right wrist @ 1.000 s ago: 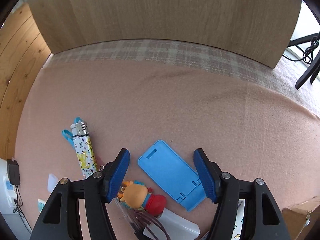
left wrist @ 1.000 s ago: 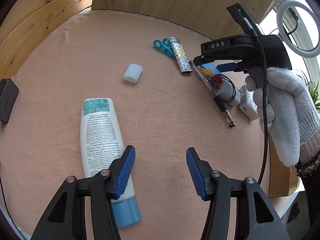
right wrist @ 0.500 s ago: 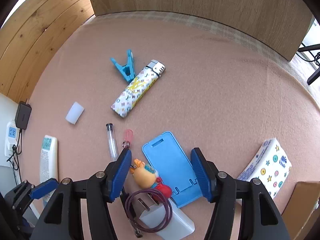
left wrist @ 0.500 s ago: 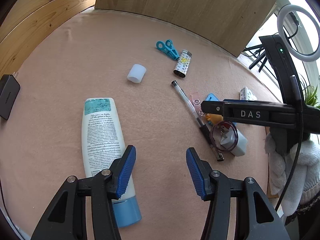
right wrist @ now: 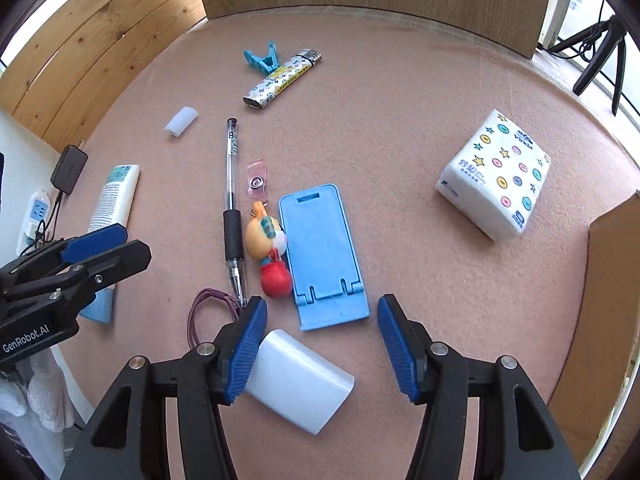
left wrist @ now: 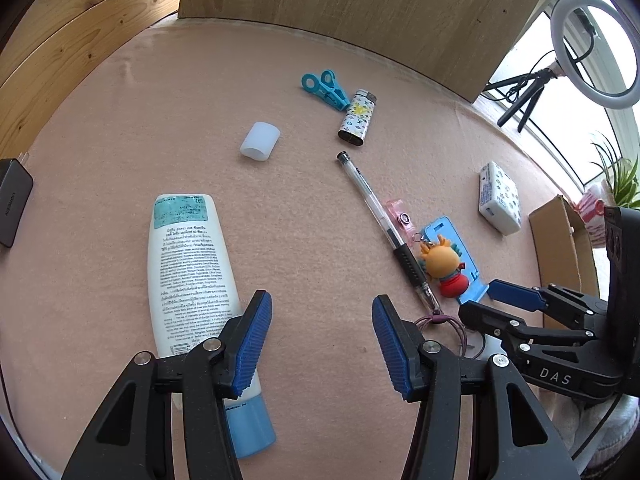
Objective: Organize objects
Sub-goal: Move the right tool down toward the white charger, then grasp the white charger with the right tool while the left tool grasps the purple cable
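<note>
My left gripper (left wrist: pixel 320 314) is open above bare pink cloth, and the white lotion tube (left wrist: pixel 188 264) lies just left of its left finger. My right gripper (right wrist: pixel 320 308) hovers over the lower end of the blue phone stand (right wrist: pixel 324 256) and the white charger plug (right wrist: pixel 300 380). Its jaws are closing and the pads press on nothing. Beside the stand lie an orange doll keychain (right wrist: pixel 266 248) and a clear pen (right wrist: pixel 232 200). A patterned lighter (right wrist: pixel 280 80), a blue clip (right wrist: pixel 262 58) and a small white cap (right wrist: pixel 181 120) lie farther back.
A tissue pack (right wrist: pixel 496 172) sits at the right, near a cardboard box (right wrist: pixel 612 280) at the table's right edge. A purple band (right wrist: pixel 208 308) loops by the plug. Wooden panels close off the back and left. A black adapter (left wrist: pixel 12 200) lies at the left edge.
The right gripper has swept from over the far items back to the near right, so the plug now lies between its fingers, which stand narrower. The left gripper has stayed put.
</note>
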{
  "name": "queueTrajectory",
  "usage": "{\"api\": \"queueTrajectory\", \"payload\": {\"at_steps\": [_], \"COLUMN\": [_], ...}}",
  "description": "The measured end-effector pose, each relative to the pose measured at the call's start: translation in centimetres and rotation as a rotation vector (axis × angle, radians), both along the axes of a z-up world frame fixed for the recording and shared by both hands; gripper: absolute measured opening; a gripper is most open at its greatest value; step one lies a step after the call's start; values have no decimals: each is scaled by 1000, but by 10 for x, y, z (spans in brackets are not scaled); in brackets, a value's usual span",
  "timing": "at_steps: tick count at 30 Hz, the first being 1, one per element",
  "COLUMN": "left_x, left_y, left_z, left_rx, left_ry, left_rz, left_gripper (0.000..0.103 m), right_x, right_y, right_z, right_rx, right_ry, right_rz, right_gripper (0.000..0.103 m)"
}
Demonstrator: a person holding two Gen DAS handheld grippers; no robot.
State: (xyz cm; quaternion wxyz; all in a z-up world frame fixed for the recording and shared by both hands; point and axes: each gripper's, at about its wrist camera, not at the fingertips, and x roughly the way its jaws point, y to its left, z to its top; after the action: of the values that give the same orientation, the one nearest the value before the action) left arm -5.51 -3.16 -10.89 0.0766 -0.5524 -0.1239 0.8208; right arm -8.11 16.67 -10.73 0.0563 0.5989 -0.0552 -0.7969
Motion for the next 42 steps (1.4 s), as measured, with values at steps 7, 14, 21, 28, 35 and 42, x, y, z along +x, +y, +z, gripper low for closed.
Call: {"api": "queueTrajectory", "payload": {"at_steps": [7, 14, 21, 28, 35, 42], "left_x": [1, 4, 9, 10, 6, 4], "left_y": [2, 12, 52, 92, 83, 68], "left_z": [-6, 1, 2, -8, -8, -8], "left_rx": [3, 27, 85, 6, -66, -76], "left_ry": [-29, -26, -50, -66, -36, -47], "left_rz": [9, -17, -118, -219, -205, -173], "left_gripper": [55, 54, 54, 53, 21, 9], "right_x": [23, 35, 56, 70, 72, 64], "right_y": [30, 50, 52, 46, 36, 18], "right_z": [6, 11, 31, 33, 24, 20], "right_rx": [7, -80, -124, -89, -77, 1], "right_ry": [-33, -51, 13, 4, -15, -26], "right_rz": [-69, -187, -159, -108, -81, 23], "right_gripper": [43, 43, 45, 45, 45, 45]}}
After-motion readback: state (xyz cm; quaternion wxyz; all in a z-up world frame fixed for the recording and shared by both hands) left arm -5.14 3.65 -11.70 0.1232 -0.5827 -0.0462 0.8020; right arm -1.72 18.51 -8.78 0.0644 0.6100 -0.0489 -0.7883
